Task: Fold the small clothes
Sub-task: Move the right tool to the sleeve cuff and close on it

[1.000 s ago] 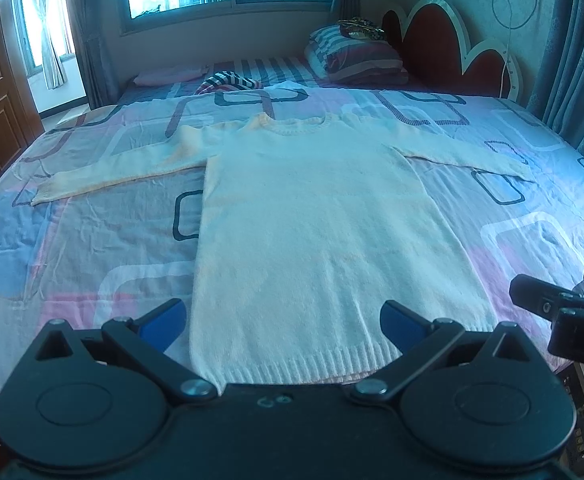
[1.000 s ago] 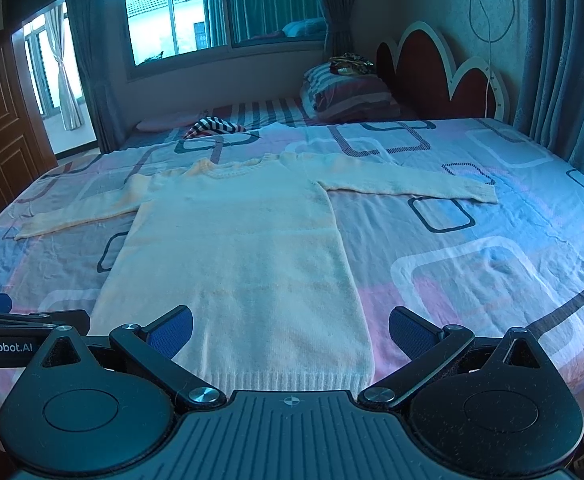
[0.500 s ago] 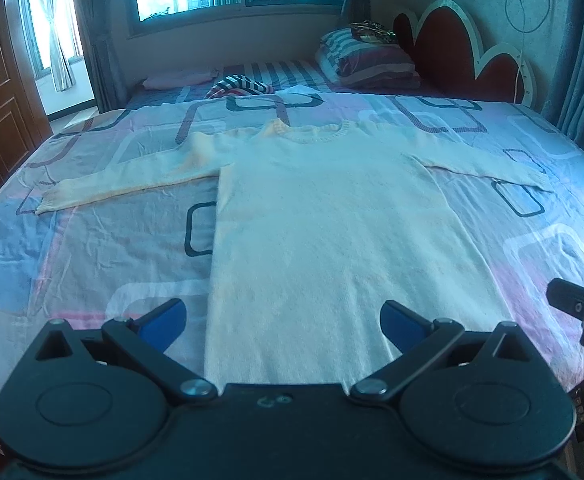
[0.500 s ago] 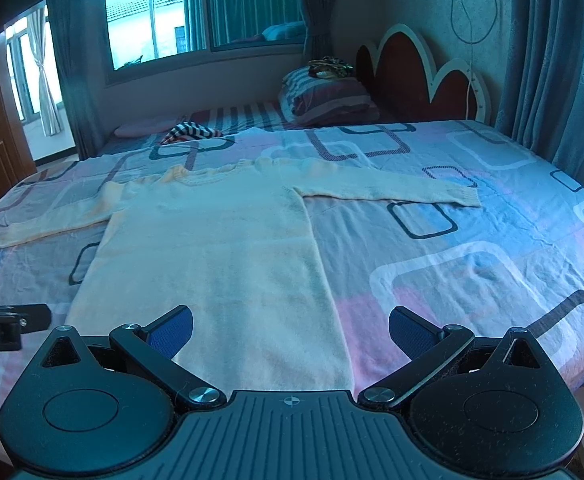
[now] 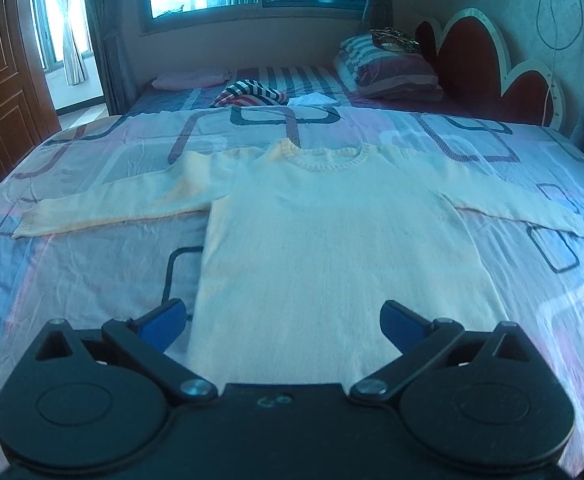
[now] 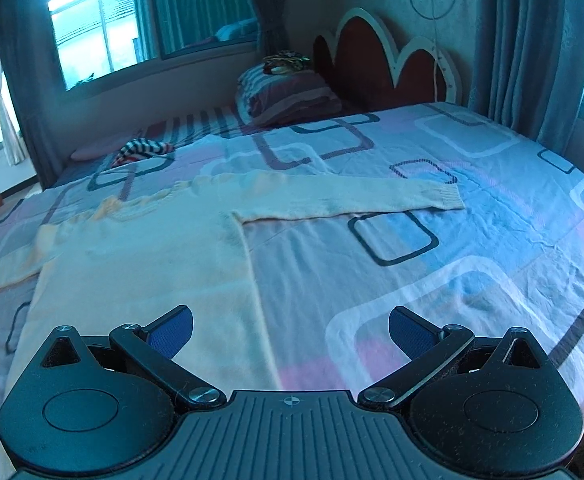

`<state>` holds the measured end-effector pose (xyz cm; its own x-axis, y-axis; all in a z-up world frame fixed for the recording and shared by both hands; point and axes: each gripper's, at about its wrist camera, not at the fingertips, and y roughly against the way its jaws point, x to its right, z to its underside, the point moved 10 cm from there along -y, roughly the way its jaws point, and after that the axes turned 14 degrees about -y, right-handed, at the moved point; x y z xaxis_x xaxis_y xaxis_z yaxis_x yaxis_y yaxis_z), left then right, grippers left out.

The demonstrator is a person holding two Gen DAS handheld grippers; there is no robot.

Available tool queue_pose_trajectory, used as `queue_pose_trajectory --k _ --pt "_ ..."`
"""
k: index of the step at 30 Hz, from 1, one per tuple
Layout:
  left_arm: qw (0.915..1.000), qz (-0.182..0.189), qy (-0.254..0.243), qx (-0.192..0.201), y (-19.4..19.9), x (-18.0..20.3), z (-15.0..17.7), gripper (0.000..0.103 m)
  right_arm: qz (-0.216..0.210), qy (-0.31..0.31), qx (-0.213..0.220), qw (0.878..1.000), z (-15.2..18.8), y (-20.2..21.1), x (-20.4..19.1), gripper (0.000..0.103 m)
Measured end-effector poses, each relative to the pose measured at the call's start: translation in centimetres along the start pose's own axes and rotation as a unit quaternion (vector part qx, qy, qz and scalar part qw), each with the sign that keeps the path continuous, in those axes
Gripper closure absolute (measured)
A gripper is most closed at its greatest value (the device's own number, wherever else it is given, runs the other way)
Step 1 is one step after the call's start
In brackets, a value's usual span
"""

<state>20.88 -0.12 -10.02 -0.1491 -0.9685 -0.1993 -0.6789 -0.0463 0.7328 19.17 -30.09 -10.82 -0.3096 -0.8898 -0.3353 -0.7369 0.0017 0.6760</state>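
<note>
Cream knitted long-sleeved sweater [image 5: 332, 248] lies flat, front up, on the bedspread with pale pink, blue and white panels and dark rounded-square outlines [image 5: 84, 264]. Ribbed round collar points toward the far side of the bed; the hem runs toward the cameras and is hidden behind the gripper bodies. Both sleeves are spread straight out to the sides. From the right wrist view, the right-hand sleeve ends in a ribbed cuff [image 6: 448, 196], lying flat on the cover. The left-hand sleeve cuff [image 5: 26, 222] sits near the left edge of the bedspread. Knit looks smooth, with only slight rippling at the shoulders.

Left gripper [image 5: 284, 320]: blue-padded fingers spread wide, holding nothing, poised above the sweater's lower body; whether it touches the cloth cannot be told. Right gripper [image 6: 290, 330]: also spread wide and empty, over the sweater's right side seam, one finger above knit, the other above bare cover.

Edges and room: bare bedspread lies on both sides of the sweater's body, wider on the right. Beyond the collar, more bare cover, then a small striped red, white and dark cloth [image 5: 248, 96] and a striped pillow [image 5: 392, 68] against the red scalloped headboard with white trim [image 5: 488, 60], all well apart from the sweater. A wooden door [image 5: 0, 80] stands at far left.
</note>
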Motion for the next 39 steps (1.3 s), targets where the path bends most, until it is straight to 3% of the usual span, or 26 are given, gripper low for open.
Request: queue_pose_trajectory --k 10,18,20,21,27,31,35,36,38,39 --pt "0.9998 -0.014 0.013 -0.003 -6.3 1.2 -5.0 0.001 0.039 -0.005 -0.013 0.999 -5.5 -8.8 4.3 0.000" --pt "0.9996 -0.010 0.025 -0.012 -11.5 2.3 -7.0 0.001 0.056 -0.057 -0.009 0.997 -9.8 -15.7 9.9 0.001" --pt "0.9995 -0.015 0.023 -0.017 -12.6 2.4 -7.4 0.001 0.065 -0.070 -0.007 0.995 -10.7 -17.3 11.4 0.012" --pt "0.9994 -0.016 0.022 -0.020 -13.0 2.4 -7.5 0.001 0.069 -0.076 -0.011 0.995 -11.0 -18.0 12.1 0.026" --pt "0.9990 -0.022 0.020 -0.033 -15.3 2.4 -7.8 0.003 0.081 -0.139 -0.036 0.986 -12.1 -22.2 16.0 0.028" --pt "0.9986 -0.021 0.026 -0.041 -16.3 1.9 -7.6 0.007 0.094 -0.171 -0.048 0.980 -12.6 -24.7 18.0 0.044" --pt "0.9984 -0.032 0.014 -0.044 -17.2 1.5 -7.8 0.011 0.105 -0.182 -0.029 0.977 -13.7 -26.3 19.0 0.049" --pt "0.9984 -0.032 0.010 -0.046 -17.4 1.5 -7.8 0.011 0.109 -0.182 -0.025 0.977 -14.0 -26.6 19.1 0.055" --pt "0.9984 -0.031 0.007 -0.047 -17.7 1.4 -7.8 0.015 0.112 -0.190 -0.011 0.975 -14.8 -27.1 19.6 0.079" --pt "0.9984 -0.029 0.008 -0.048 -17.8 1.3 -7.8 0.016 0.111 -0.196 -0.006 0.974 -15.0 -27.2 19.9 0.084"
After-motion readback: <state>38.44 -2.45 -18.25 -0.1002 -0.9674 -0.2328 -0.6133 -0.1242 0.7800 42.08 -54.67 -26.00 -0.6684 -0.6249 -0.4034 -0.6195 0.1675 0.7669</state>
